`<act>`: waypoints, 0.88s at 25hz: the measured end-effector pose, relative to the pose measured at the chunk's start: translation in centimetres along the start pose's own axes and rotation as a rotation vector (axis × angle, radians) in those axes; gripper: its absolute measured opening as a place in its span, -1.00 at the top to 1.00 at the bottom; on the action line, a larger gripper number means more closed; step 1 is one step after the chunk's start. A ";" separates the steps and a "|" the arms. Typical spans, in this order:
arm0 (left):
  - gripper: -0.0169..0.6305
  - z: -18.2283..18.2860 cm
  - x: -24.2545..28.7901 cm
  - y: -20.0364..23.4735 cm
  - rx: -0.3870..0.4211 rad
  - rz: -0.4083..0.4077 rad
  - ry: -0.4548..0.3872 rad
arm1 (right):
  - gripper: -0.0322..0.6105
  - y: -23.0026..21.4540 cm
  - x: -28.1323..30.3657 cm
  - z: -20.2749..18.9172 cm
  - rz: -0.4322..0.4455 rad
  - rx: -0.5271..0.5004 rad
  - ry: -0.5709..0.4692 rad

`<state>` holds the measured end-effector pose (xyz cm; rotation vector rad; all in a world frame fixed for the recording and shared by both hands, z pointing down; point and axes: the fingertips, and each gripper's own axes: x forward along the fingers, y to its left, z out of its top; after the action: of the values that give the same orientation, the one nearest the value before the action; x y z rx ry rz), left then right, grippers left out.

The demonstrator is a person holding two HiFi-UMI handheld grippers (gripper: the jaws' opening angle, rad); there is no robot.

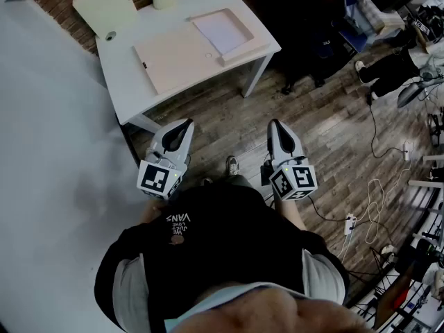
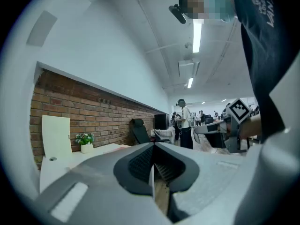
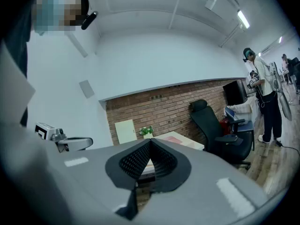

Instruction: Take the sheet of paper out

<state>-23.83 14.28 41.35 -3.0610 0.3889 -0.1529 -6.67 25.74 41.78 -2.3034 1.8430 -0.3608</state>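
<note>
Standing off table [image 1: 125,68]; left claw [image 1: 186,125], right claw [image 1: 275,125] closed, empty. I'd approach paper [image 1: 220,32] upper centre, pinch edge.

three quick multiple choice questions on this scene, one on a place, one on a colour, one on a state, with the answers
1. Where is the paper?
A in the tray on the table
B on the floor
C on a chair

2. What colour is the table?
A black
B white
C red

3. How are the left gripper and right gripper?
A both wide open
B both shut on the paper
C both shut, empty

Answers:
1 A, the head view shows the sheet lying inside the tray.
2 B, its top and legs are white.
3 C, each gripper's fingers meet with nothing between them.
</note>
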 end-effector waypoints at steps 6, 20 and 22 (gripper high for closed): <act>0.95 -1.3 0.9 0.2 -0.021 0.030 0.022 | 0.90 -1.2 0.6 -0.6 0.018 0.031 0.004; 0.95 -1.6 6.4 0.0 -0.054 0.075 0.010 | 0.89 -5.9 4.2 0.7 0.111 0.026 0.023; 0.95 -1.6 7.4 -0.1 -0.058 0.099 0.012 | 0.89 -7.0 4.9 1.0 0.129 0.013 0.033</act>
<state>-16.89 12.47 43.64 -3.0908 0.5537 -0.1581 1.16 22.48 43.17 -2.1691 1.9860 -0.3933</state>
